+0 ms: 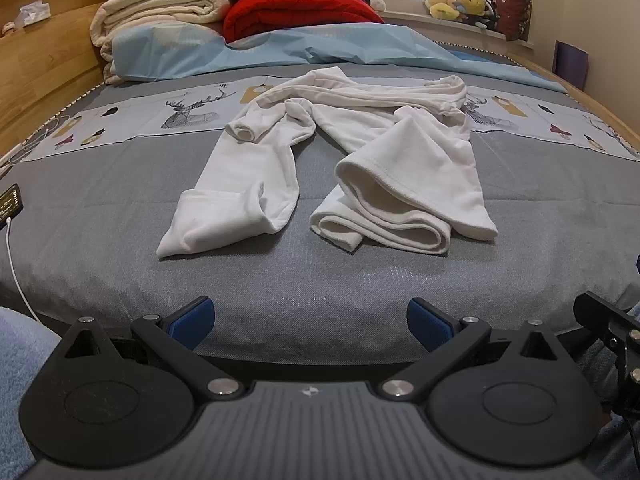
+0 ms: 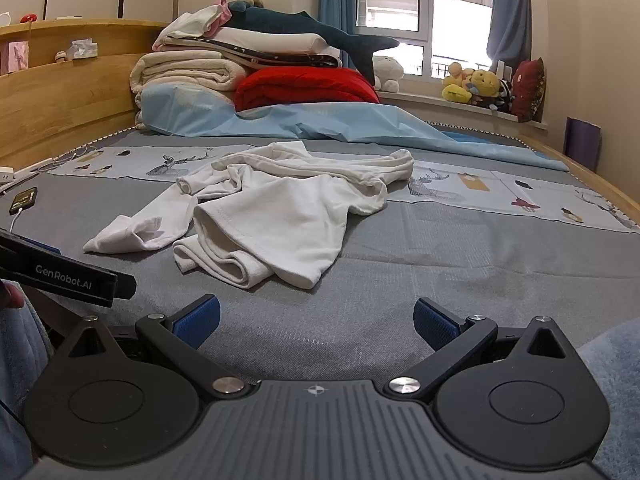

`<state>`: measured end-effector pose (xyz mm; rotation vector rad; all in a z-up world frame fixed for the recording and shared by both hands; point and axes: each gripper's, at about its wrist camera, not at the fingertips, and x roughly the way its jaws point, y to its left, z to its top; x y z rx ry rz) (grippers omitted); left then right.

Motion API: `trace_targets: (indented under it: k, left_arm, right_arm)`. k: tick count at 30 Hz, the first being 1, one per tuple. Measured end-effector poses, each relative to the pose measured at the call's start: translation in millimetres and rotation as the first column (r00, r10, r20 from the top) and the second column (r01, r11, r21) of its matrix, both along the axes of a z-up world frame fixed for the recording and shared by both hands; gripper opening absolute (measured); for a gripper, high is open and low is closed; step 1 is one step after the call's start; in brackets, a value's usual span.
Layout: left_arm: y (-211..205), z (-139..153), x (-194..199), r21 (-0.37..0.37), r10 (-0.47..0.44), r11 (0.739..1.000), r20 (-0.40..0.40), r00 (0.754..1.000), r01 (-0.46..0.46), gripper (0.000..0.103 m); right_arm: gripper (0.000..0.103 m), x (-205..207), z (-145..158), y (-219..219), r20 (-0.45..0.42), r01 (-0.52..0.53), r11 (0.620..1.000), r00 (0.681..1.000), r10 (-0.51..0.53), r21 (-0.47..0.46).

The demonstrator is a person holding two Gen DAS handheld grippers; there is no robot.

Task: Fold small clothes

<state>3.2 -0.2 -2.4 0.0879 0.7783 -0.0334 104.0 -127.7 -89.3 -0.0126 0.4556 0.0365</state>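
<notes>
White pants [image 1: 320,160], small and rumpled, lie unfolded in the middle of the grey bed cover [image 1: 120,216], legs splayed toward the cameras and the waistband bunched at the far end. From the left wrist view you get them nearly head-on, both leg openings plain to see. The right wrist view catches them from further right, so the near leg overlaps the other, and it also shows the window [image 2: 420,16], blue curtains [image 2: 508,12] and the wooden headboard [image 2: 68,92] more fully. That view even has the side of the left gripper [image 2: 68,280] poking in at the left edge.

Around it: a stack of folded blankets [image 1: 156,8] and a red quilt [image 1: 296,12] at the head of the bed, a light blue sheet [image 1: 280,48] in front of them, plush toys [image 1: 460,2] on the sill, and a phone [image 1: 10,202] on a white cable near the left edge. Nothing sits between the grippers and the pants, just bare cover.

Left gripper [image 1: 310,322]: blue pads [image 1: 192,320] spread wide, holding nothing, well short of the pants. Right gripper [image 2: 316,322]: same deal, pads [image 2: 434,324] wide apart, touching nothing.
</notes>
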Motion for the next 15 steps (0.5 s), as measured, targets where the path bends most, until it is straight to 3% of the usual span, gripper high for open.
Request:
trace_targets:
  k: [15]
  left_arm:
    - [0.0, -2.0, 1.3, -0.002, 0.000, 1.000, -0.007, 1.000, 0.000, 0.102]
  right_arm:
    - [0.102, 0.0, -0.1, 1.0, -0.003, 0.000, 1.000, 1.000, 0.000, -0.003]
